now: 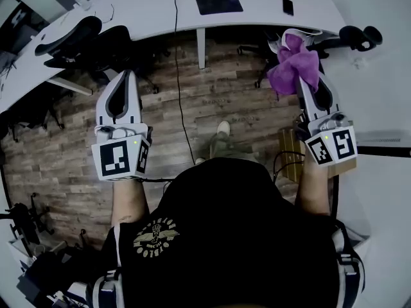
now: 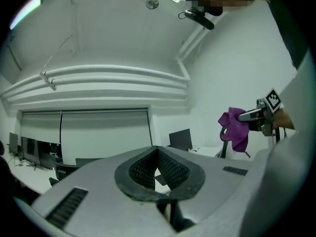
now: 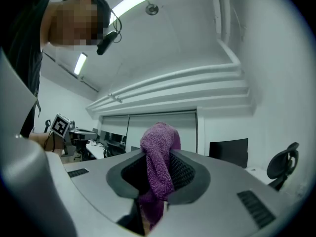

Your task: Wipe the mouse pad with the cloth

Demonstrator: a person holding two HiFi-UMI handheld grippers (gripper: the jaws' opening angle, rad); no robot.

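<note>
The person holds both grippers up over the brown wood-plank floor (image 1: 215, 104), short of the curved white desk (image 1: 144, 8). The right gripper (image 1: 301, 81) has its jaws clamped on a crumpled purple terry cloth (image 1: 293, 66), which bunches up past the jaw tips and hangs down between the pads. The left gripper (image 1: 126, 76) has its jaws together with nothing between them. The flat black rectangular mouse pad (image 1: 218, 2) lies on the desk, well apart from the cloth.
</note>
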